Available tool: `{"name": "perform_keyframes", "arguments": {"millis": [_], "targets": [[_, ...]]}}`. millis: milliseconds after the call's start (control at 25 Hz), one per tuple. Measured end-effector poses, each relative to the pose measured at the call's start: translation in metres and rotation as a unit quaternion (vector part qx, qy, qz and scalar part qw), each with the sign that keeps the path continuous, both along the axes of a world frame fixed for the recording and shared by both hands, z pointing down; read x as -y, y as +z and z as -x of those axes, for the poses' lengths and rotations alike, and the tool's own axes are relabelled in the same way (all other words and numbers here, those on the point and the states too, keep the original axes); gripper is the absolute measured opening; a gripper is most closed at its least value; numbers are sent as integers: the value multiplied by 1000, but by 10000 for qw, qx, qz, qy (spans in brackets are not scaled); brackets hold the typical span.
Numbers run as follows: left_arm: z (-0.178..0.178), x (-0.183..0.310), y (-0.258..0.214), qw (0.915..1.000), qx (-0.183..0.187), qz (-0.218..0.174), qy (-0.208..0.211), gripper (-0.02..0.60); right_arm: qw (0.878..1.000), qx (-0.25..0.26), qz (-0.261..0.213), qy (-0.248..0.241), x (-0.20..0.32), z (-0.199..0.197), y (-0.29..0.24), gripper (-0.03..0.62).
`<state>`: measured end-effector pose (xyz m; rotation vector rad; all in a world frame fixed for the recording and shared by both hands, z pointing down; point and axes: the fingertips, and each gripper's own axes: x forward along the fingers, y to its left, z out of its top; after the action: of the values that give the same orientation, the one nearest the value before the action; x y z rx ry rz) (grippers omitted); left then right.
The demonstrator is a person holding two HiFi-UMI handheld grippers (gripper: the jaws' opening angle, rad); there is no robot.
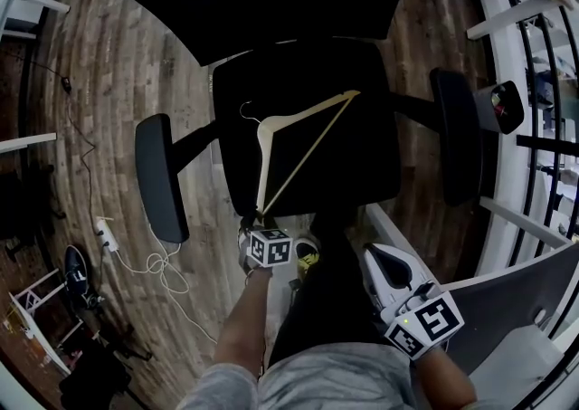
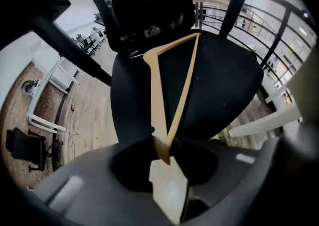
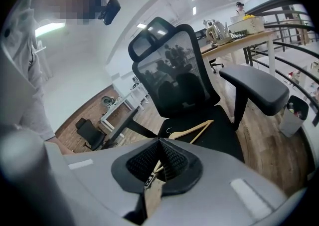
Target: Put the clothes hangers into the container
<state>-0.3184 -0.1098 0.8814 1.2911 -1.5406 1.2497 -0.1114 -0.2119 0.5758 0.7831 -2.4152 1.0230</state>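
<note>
A pale wooden clothes hanger (image 1: pixel 308 115) with a wire hook lies flat on the black seat of an office chair (image 1: pixel 362 168). Its near corner reaches the seat's front edge. My left gripper (image 1: pixel 259 218) points steeply down there, and in the left gripper view its jaws (image 2: pixel 162 151) are shut on that corner of the hanger (image 2: pixel 155 95). My right gripper (image 1: pixel 374 254) hangs to the right, in front of the seat, away from the hanger (image 3: pixel 192 130). Its pads (image 3: pixel 159 142) meet with nothing between them. No container for the hangers shows plainly.
The chair's armrests (image 1: pixel 161 177) (image 1: pixel 457 132) flank the seat and its mesh back (image 3: pixel 174 78) rises behind. A small bin (image 1: pixel 505 106) stands right of the chair by a railing. A power strip and cables (image 1: pixel 110 238) lie on the wooden floor at left. A grey panel (image 1: pixel 529 304) is at lower right.
</note>
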Motion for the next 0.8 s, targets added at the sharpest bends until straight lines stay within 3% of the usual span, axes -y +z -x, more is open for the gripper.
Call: {"name": "perform_keyframes", "arguments": {"millis": [80,160,280,360,480,640,680,800], "targets": [[-1,7,-10,9993,-220,-290,-21,123,10000,14,-31,-5,-2,1,-3,-2],[-11,16,-23,9931,-871,-769,-163,121,10000,-1,-29,-21,-6,3,-3,-2],[-34,30,-39,9635,-2221,-1394,-540,117,10000,-13,-21,-65,-11,8,0,-2],[-43,38,-44,9442,-2796,-1584,-720,115,10000,0,-9,-67,-13,11,-1,-2],[-50,43,-42,9193,-3453,-1631,-954,114,10000,16,1,-38,-13,12,-2,-2],[-54,47,-31,8983,-3961,-1430,-1255,113,10000,-15,2,4,-9,12,-1,-2],[-55,47,-26,8981,-3972,-1355,-1315,114,10000,-25,12,6,-7,12,0,-2],[-59,47,-12,9116,-3750,-1110,-1268,118,10000,-53,49,-7,-2,8,6,-2]]}}
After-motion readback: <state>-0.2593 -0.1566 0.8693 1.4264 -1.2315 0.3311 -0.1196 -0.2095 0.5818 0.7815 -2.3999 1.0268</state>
